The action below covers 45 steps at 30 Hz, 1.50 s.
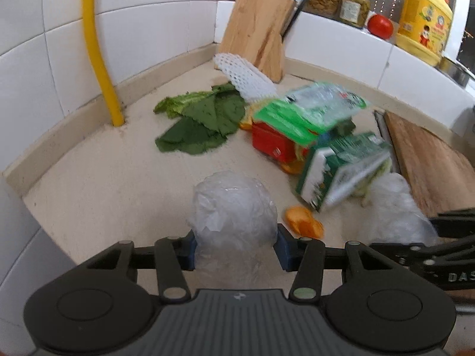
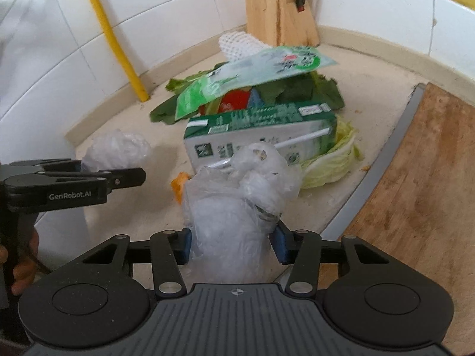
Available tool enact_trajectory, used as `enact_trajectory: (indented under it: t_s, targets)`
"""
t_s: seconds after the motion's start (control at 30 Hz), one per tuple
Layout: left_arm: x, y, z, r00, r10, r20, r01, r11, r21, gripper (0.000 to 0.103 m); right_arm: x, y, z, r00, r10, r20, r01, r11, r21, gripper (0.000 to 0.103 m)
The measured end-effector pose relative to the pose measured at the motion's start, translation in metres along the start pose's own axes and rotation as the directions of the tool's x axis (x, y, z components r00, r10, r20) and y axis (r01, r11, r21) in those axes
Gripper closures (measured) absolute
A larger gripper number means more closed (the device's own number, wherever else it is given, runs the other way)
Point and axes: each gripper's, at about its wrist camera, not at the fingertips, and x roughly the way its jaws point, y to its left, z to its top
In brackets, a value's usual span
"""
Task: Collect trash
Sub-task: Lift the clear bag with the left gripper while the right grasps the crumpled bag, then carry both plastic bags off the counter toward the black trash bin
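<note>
With each gripper, left (image 1: 236, 249) and right (image 2: 231, 244), pinching its own wad of clear plastic (image 1: 234, 204) (image 2: 237, 195) at the near edge of the counter (image 1: 118, 184), keep both squeezes firm and lift straight, clear of the carton (image 2: 258, 130).

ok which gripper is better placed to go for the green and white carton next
Right. The carton lies just beyond the right gripper, while it sits off to the side of the left gripper. Both are shut on clear plastic, which probably needs dropping first.
</note>
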Motion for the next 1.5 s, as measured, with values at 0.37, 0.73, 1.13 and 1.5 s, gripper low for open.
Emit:
enact_trajectory:
  t_s: [0.37, 0.73, 1.13, 1.5]
  targets:
    - [0.015, -0.014, -0.007, 0.994, 0.101, 0.033, -0.102, 0.995, 0.012, 0.024, 0.015, 0.000, -0.001, 0.999, 0.043, -0.034, -0.045, 0.996, -0.082, 0.017]
    - [0.016, -0.005, -0.015, 0.998, 0.052, 0.031, -0.052, 0.999, -0.017, 0.055, 0.015, 0.008, -0.003, 0.999, -0.023, -0.025, 0.020, 0.995, -0.095, 0.039]
    - [-0.022, -0.005, -0.017, 0.997, -0.004, 0.080, 0.003, 1.000, 0.013, 0.060, -0.022, 0.034, -0.008, 0.995, -0.079, 0.055, 0.081, 0.996, -0.035, 0.048]
    - [-0.062, 0.008, -0.025, 0.986, 0.063, 0.152, -0.062, 0.998, -0.013, 0.060, -0.038, 0.078, -0.003, 0.990, -0.075, 0.119, 0.088, 0.990, -0.112, 0.048]
